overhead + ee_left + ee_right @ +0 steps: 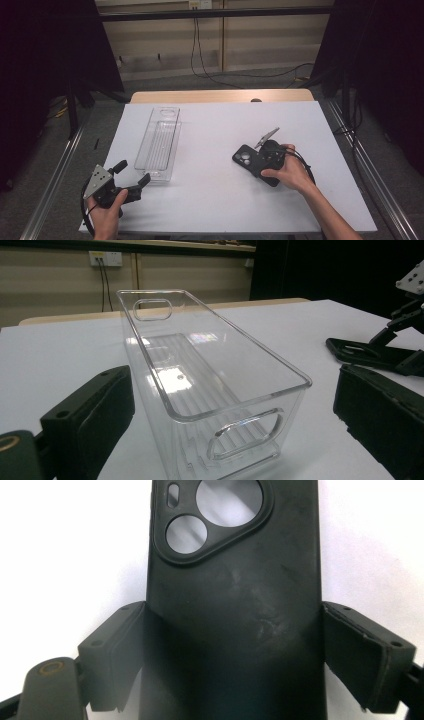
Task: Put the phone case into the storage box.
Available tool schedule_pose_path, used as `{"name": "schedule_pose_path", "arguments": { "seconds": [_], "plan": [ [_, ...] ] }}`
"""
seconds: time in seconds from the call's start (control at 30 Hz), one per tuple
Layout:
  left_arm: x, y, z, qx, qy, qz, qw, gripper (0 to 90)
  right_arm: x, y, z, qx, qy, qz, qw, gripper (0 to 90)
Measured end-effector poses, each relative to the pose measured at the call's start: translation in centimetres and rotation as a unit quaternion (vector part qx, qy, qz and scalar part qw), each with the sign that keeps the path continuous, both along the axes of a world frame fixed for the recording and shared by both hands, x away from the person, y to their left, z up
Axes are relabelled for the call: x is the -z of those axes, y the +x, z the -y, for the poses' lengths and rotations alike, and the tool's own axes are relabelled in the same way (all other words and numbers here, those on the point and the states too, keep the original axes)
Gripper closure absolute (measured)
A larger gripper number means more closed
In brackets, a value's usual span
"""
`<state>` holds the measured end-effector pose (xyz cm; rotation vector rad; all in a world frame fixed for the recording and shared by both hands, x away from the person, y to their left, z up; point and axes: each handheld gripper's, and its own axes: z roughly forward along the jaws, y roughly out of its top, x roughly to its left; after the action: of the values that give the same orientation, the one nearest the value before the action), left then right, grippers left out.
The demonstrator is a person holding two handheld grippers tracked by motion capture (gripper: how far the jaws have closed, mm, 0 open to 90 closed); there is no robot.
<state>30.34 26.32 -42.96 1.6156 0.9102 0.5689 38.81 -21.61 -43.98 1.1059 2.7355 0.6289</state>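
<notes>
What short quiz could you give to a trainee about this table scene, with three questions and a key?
1. True or false: the clear plastic bin lies on its side on the white table.
2. Which thing lies between the jaws of the right gripper? A) the black phone case B) the clear plastic bin C) a pen
3. How do the jaws of the left gripper stand, and do they hold anything?

Key
1. False: it stands upright, open side up.
2. A: one jaw is on each long side of the case.
3. They stand open and hold nothing, close to the near end of the bin.
</notes>
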Motion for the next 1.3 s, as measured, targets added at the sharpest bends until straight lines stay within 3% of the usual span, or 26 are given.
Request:
{"name": "schedule_pose_path", "arguments": {
  "seconds": [0.23,0.57,0.8,0.97,1.13,1.17,1.2,1.3],
  "plan": [
    [0.0,0.0,0.0,0.001,-0.001,0.001,1.0000,3.2,-0.1,-0.1,0.2,0.000,0.008,0.011,0.9999,15.3],
    [0.0,-0.1,0.0,0.000,0.000,0.000,1.0000,3.2,-0.9,-0.8,1.8,0.025,0.063,0.052,0.9963,15.3],
    [0.0,0.0,0.1,0.004,0.002,0.000,1.0000,3.2,-0.9,-1.0,2.2,0.028,0.080,0.068,0.9941,15.2],
    [0.0,-0.1,0.1,0.005,0.000,0.000,1.0000,3.2,-1.3,-1.3,2.4,0.037,0.105,0.093,0.9894,15.2],
    [0.0,-0.1,0.1,0.006,0.000,-0.001,1.0000,3.1,-1.2,-1.3,2.6,0.044,0.120,0.104,0.9864,15.2],
    [-0.1,-0.1,0.1,0.006,0.000,0.000,1.0000,3.1,-1.2,-1.4,2.7,0.045,0.132,0.112,0.9839,15.2],
    [-0.1,-0.1,0.1,0.006,0.000,0.000,1.0000,3.1,-1.2,-1.4,2.7,0.045,0.132,0.112,0.9839,15.2],
    [-0.1,-0.1,0.1,0.006,-0.002,-0.001,1.0000,3.1,-1.4,-1.5,2.9,0.050,0.148,0.126,0.9797,15.1]
  ]
}}
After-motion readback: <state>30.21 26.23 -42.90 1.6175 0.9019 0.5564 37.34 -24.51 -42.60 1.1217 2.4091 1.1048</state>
